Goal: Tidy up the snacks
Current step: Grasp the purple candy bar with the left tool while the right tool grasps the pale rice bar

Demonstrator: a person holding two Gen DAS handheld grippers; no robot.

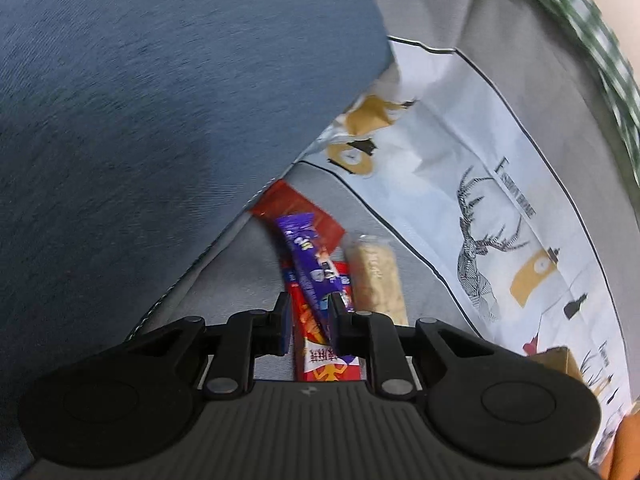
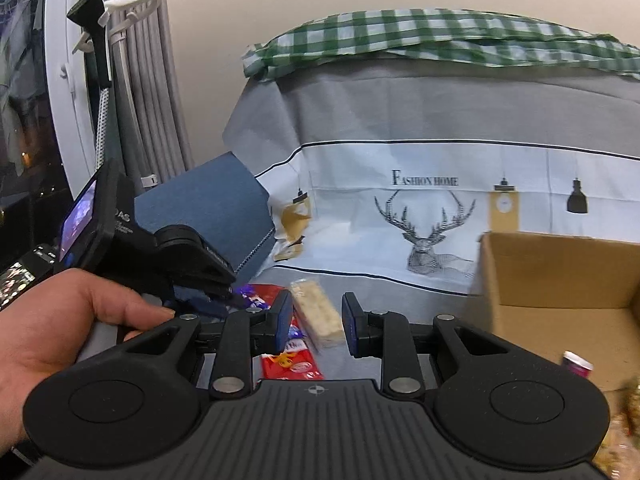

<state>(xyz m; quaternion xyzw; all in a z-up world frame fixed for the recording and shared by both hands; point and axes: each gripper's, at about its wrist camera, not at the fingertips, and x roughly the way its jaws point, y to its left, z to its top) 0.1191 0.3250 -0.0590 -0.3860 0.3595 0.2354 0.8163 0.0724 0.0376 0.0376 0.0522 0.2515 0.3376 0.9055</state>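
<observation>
In the left wrist view my left gripper (image 1: 310, 312) hangs over a pile of snacks on the grey cloth. Its jaws stand slightly apart around the lower end of a purple wrapped bar (image 1: 310, 260), which lies over a red packet (image 1: 320, 340). A pale rice-crisp bar (image 1: 378, 276) lies just right of it, and a dark red packet (image 1: 300, 210) lies beyond. In the right wrist view my right gripper (image 2: 316, 322) is open and empty above the pale bar (image 2: 318, 314) and the red packet (image 2: 290, 360). The left gripper body (image 2: 176, 256) shows at the left there.
A blue fabric-covered box (image 1: 160, 120) fills the left of the left wrist view and also stands behind the snacks in the right wrist view (image 2: 208, 208). An open cardboard box (image 2: 560, 280) sits at the right, with a small pink-capped item (image 2: 578, 364) inside. A deer-print cloth (image 2: 432, 220) drapes behind.
</observation>
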